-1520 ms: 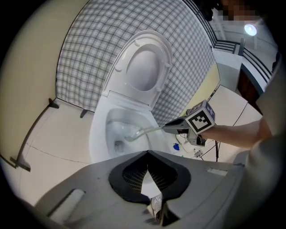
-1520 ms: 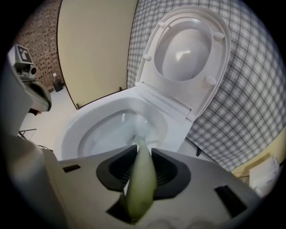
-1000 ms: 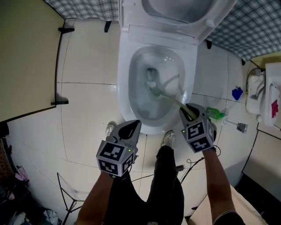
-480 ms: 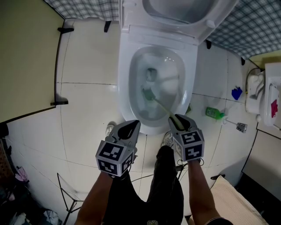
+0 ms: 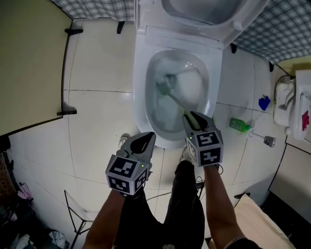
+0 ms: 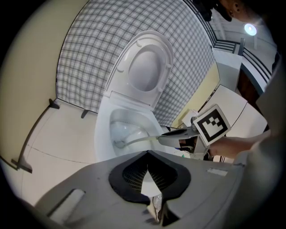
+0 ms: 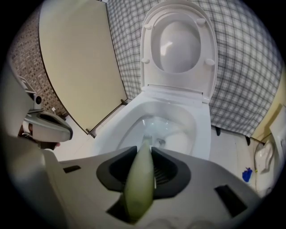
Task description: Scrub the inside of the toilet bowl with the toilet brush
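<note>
The white toilet bowl stands open, its lid raised. A pale green toilet brush reaches down into it, with the head against the bowl's inner left side near the water. My right gripper hangs over the front rim, shut on the brush handle, which runs between its pads toward the bowl. My left gripper hovers over the floor just left of the bowl's front, jaws together and nothing in them. From the left gripper view the brush and right gripper show.
A beige partition stands to the left and a checked wall behind. A green bottle, a blue item and a white fixture sit on the right. The person's shoes stand at the bowl's front; a wire rack is lower left.
My right gripper has moved left along the bowl's front and rolled. The brush head has swept from the bowl's middle toward its left side. The left gripper stayed put.
</note>
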Available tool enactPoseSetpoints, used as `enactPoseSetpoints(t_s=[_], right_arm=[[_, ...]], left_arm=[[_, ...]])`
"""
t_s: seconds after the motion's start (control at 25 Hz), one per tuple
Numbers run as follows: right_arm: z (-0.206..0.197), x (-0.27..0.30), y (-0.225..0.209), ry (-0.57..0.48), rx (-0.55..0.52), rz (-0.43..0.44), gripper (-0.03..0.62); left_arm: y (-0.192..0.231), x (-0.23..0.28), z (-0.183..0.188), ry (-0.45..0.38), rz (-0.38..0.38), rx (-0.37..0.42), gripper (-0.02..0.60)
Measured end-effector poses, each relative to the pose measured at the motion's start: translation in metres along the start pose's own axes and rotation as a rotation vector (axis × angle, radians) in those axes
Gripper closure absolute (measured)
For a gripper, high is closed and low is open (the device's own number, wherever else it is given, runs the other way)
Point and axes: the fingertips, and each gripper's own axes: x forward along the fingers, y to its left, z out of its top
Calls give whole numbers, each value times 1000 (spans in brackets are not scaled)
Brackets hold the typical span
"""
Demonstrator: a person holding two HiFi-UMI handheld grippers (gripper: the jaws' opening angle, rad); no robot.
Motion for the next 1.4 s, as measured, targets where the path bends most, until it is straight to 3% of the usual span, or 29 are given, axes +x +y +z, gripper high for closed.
enactPoseSetpoints(t_s=[0.28, 0.56, 1.04, 1.4], right_arm=[[25, 13, -41, -16, -59, -63, 476], [3, 14, -74, 73, -104, -135, 476], [-33, -10, -22, 164, -97, -11, 476], [-35, 33, -28, 227, -112, 1, 476]], left_arm=[[7, -2, -5, 7, 12, -14, 575], [7, 0, -6, 3, 9, -20, 575], [12, 0, -5, 0, 15, -32, 575], [15, -1, -6, 0, 23, -42, 575]])
